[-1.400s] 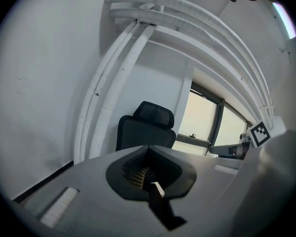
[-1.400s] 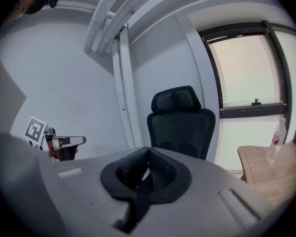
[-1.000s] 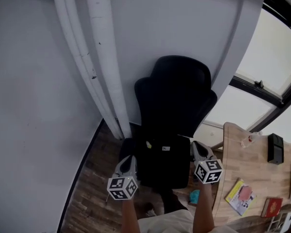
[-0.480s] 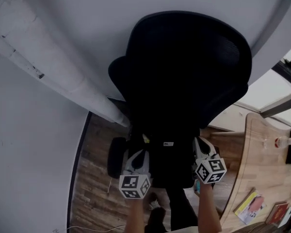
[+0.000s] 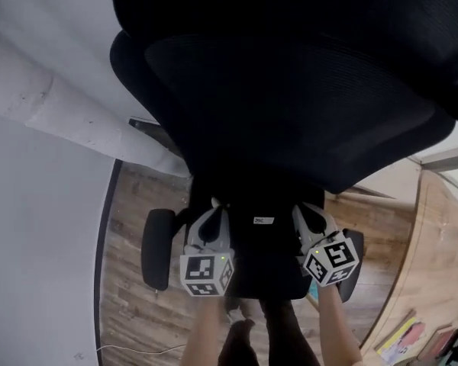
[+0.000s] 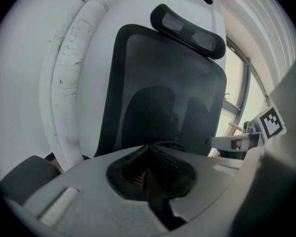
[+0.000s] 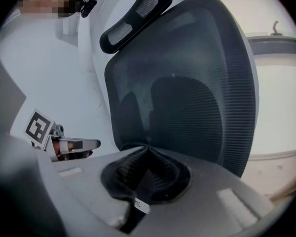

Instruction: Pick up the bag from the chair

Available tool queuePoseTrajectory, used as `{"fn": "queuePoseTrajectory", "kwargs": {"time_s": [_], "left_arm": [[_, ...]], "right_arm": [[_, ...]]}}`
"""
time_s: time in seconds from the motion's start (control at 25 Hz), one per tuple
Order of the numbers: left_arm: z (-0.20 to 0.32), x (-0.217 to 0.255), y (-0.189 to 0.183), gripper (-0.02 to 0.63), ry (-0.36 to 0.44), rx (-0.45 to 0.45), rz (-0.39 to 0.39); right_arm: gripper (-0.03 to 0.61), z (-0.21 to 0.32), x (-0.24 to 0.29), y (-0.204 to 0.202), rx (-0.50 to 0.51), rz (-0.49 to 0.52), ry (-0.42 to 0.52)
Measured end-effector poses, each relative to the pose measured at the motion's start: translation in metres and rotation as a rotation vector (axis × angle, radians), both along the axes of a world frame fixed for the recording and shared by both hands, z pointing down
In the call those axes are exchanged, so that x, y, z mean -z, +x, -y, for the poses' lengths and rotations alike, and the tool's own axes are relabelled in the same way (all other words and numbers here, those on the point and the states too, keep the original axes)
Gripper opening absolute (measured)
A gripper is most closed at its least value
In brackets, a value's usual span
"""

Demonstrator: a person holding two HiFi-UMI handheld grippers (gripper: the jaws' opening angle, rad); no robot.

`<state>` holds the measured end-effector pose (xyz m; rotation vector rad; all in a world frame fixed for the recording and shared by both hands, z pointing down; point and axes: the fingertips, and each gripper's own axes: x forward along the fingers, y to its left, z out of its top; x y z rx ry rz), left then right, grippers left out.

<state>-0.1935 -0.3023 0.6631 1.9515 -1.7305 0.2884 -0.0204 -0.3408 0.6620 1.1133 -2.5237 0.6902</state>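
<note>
A black mesh-backed chair [image 5: 290, 90] fills the upper and middle of the head view. White pipes [image 5: 53, 105] run along the wall [image 5: 30, 227] at the left, with wood floor [image 5: 130, 303] below. The black bag [image 5: 263, 254] is over the seat at lower centre and carries a small white label [image 5: 263, 220]. The left gripper [image 5: 212, 206] is at the bag's left edge and the right gripper [image 5: 299, 210] at its right edge. In each gripper view the jaws are clenched on a strip of the bag's black fabric.
</note>
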Motion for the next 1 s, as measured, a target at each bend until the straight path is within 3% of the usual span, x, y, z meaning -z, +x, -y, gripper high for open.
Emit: {"fn": "queuePoseTrajectory", "kwargs": {"time_s": [0.08,0.24,0.44,0.52,0.64,1.0], "left_arm": [[0.004,-0.022,0.001,0.006,-0.005,-0.004,0.006],[0.009,-0.049,-0.005,0.008,0.012,0.005,-0.02],[0.017,-0.059,0.0,0.081,0.045,0.006,-0.058],[0.024,-0.065,0.006,0.165,0.04,-0.012,-0.066],[0.031,-0.077,0.015,0.218,0.013,-0.048,-0.07],[0.034,-0.113,0.017,0.221,-0.022,-0.044,-0.163]], "right_arm": [[0.074,0.002,-0.023,-0.005,0.03,-0.006,-0.016],[0.083,0.009,-0.05,-0.013,0.051,-0.018,-0.009],[0.128,0.017,-0.065,-0.013,0.064,-0.063,0.01],[0.192,0.018,-0.073,-0.014,0.064,-0.057,-0.015],[0.196,0.019,-0.085,-0.013,0.057,-0.055,-0.036],[0.196,0.023,-0.114,-0.022,0.097,0.053,-0.094]]}}
